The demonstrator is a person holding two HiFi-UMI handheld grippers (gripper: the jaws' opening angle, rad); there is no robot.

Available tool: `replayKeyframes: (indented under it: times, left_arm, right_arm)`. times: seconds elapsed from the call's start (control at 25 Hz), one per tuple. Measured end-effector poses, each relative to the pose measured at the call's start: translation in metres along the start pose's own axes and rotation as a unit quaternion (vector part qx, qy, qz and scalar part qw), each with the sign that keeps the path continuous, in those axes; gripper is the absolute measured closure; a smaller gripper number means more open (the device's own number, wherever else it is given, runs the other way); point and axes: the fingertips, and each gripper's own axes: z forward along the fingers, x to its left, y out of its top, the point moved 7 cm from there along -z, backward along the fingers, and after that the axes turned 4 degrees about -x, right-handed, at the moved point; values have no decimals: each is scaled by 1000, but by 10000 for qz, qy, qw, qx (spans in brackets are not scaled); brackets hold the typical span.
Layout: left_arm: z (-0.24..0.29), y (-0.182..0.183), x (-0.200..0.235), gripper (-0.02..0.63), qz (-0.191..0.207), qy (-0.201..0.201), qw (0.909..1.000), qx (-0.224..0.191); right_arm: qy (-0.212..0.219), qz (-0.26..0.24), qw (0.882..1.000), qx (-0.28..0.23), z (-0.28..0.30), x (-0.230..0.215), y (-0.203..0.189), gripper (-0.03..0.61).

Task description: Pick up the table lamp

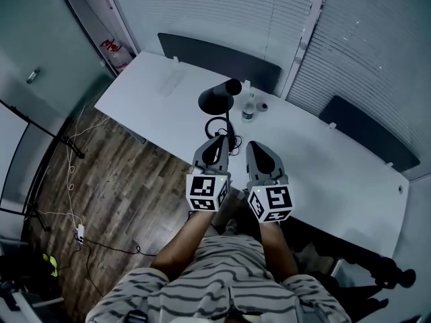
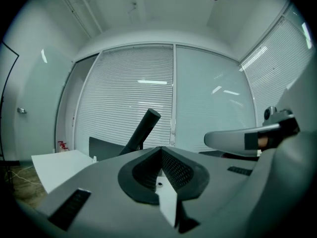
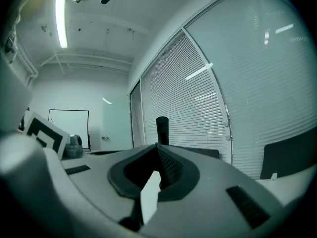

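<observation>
Both grippers were shut and held nothing. The left gripper [image 1: 219, 140] had its jaws pressed tip to tip with only air beyond them, and the right gripper [image 1: 256, 147] was the same. That was my first worry. The table lamp [image 1: 217, 99] stood on the white table [image 1: 155, 93], just beyond the two tips and slightly left of the gap between them. With the jaws together, I judged that any push forward would knock it rather than take it. It looked top-heavy, with a broad dark shade on a thin stem, so a nudge might have tipped it toward the far side.

The bottle [image 1: 248, 110] stood just right of the lamp, close to the line the right gripper pointed along. A careless reach could have swept it over. The coiled cable [image 1: 215, 127] lay between the left tip and the lamp. I thought it could catch a jaw, or drag as the lamp came up.

As for room, the grippers sat over the table's near edge and the lamp stood not far in from it, so the reach was short. The tabletop was bare to the lamp's left, and again to the right past the bottle. The far side was closed off by a dark screen [image 1: 215, 52] and the blinds [image 1: 222, 12]. To the near left, the table dropped away to the floor [image 1: 114, 173], where loose wires lay.
</observation>
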Motion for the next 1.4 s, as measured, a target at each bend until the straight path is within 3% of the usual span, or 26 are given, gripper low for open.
replayKeyframes:
  times: [0.6, 0.76, 1.4]
  left_arm:
    - [56, -46, 44, 604, 47, -336, 9990, 288]
    - [71, -65, 53, 541, 78, -476, 9982, 366]
    - [121, -91, 68, 499, 98, -796, 9961, 358]
  right_arm:
    - [-364, -109, 9993, 30, 48, -9, -4, 566]
    - [-429, -128, 9990, 55, 55, -12, -7, 566]
    - [-836, -181, 9963, 66, 66, -32, -10, 566]
